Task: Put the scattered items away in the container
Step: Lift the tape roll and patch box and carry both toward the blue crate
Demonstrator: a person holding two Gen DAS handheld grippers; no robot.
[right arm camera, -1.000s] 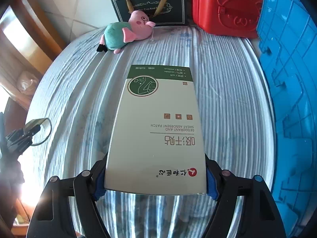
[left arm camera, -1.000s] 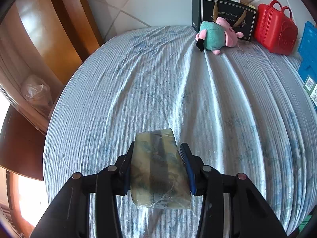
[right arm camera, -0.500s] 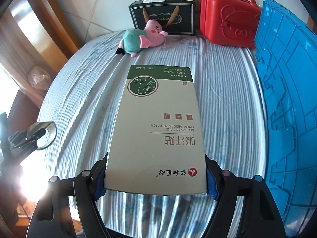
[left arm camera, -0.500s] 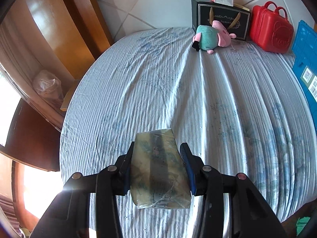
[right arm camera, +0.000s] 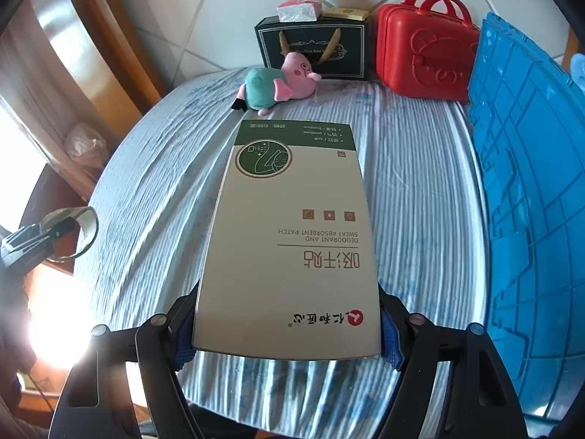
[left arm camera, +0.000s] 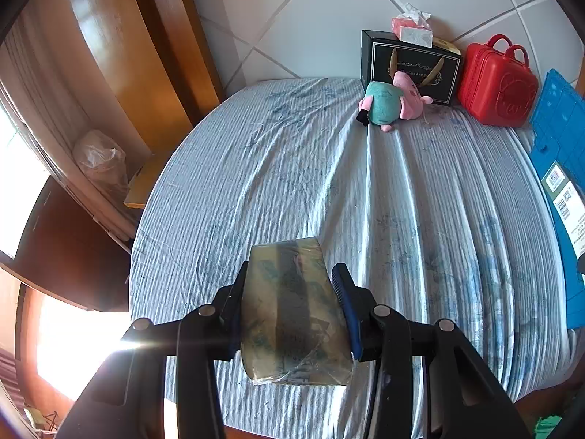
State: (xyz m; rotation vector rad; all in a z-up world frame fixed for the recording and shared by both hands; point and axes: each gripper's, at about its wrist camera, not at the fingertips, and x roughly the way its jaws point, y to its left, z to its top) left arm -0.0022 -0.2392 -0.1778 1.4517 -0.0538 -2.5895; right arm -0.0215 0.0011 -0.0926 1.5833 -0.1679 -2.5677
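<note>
My right hand-held gripper (right arm camera: pixel 289 325) clamps the patch box (right arm camera: pixel 292 241), long axis pointing ahead; my left hand-held gripper (left arm camera: pixel 292 307) clamps a wrapped packet (left arm camera: pixel 292 314), lengthwise too.

blue container (right arm camera: pixel 530 197) cut off at right edge, window area (left arm camera: pixel 73 344) blown out by glare

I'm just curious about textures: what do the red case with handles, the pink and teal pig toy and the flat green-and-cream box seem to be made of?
The red case with handles: probably hard moulded plastic, glossy, with an embossed bear.
The pink and teal pig toy: soft plush fabric, matte and fuzzy.
The flat green-and-cream box: likely printed cardboard with a smooth, slightly satin face and crisp edges.
</note>
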